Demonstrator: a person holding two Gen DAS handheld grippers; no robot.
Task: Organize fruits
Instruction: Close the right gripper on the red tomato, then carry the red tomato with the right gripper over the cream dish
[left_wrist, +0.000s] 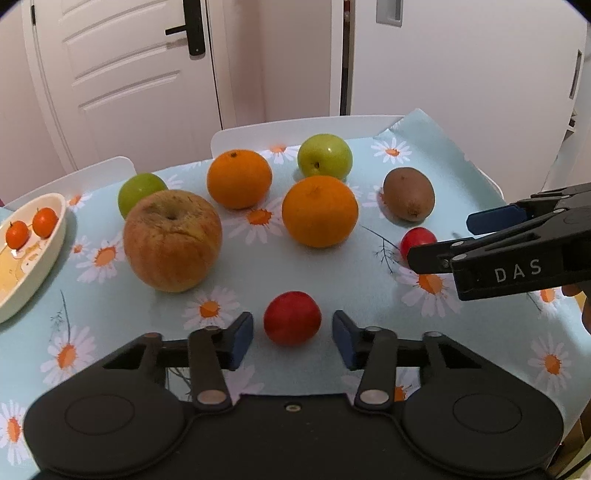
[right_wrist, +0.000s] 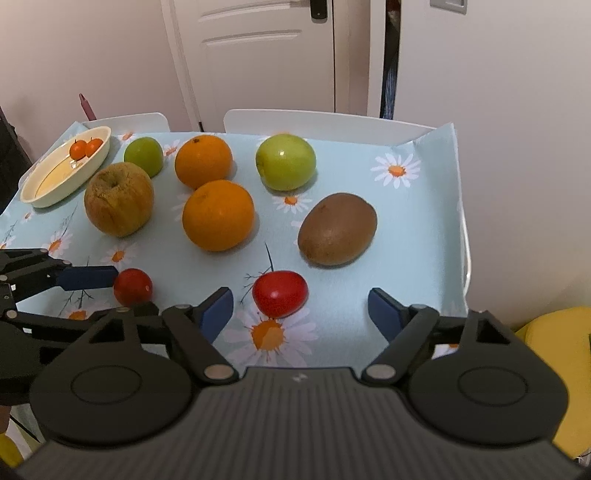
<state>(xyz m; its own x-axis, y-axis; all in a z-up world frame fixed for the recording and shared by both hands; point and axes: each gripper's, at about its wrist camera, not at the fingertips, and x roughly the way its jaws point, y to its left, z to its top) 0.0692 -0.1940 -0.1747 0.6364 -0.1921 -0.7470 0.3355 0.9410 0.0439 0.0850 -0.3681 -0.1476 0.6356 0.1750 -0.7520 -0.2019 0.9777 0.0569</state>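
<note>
My left gripper (left_wrist: 292, 338) is open with a small red fruit (left_wrist: 292, 318) between its blue pads, not clamped. My right gripper (right_wrist: 300, 314) is open with a second small red fruit (right_wrist: 280, 298) just inside its left pad. A cream oval dish (left_wrist: 26, 273) at the left holds two small orange fruits (left_wrist: 45, 222). On the cloth lie a wrinkled apple (left_wrist: 172, 240), two oranges (left_wrist: 320, 210), two green apples (left_wrist: 324, 155) and a kiwi (left_wrist: 408, 193).
The table has a light blue daisy cloth (left_wrist: 258, 266). White chair backs (left_wrist: 288, 127) stand at its far edge, with a door and wall behind. The table's right edge (right_wrist: 463, 236) is close to the wall. Something yellow (right_wrist: 561, 362) sits low at right.
</note>
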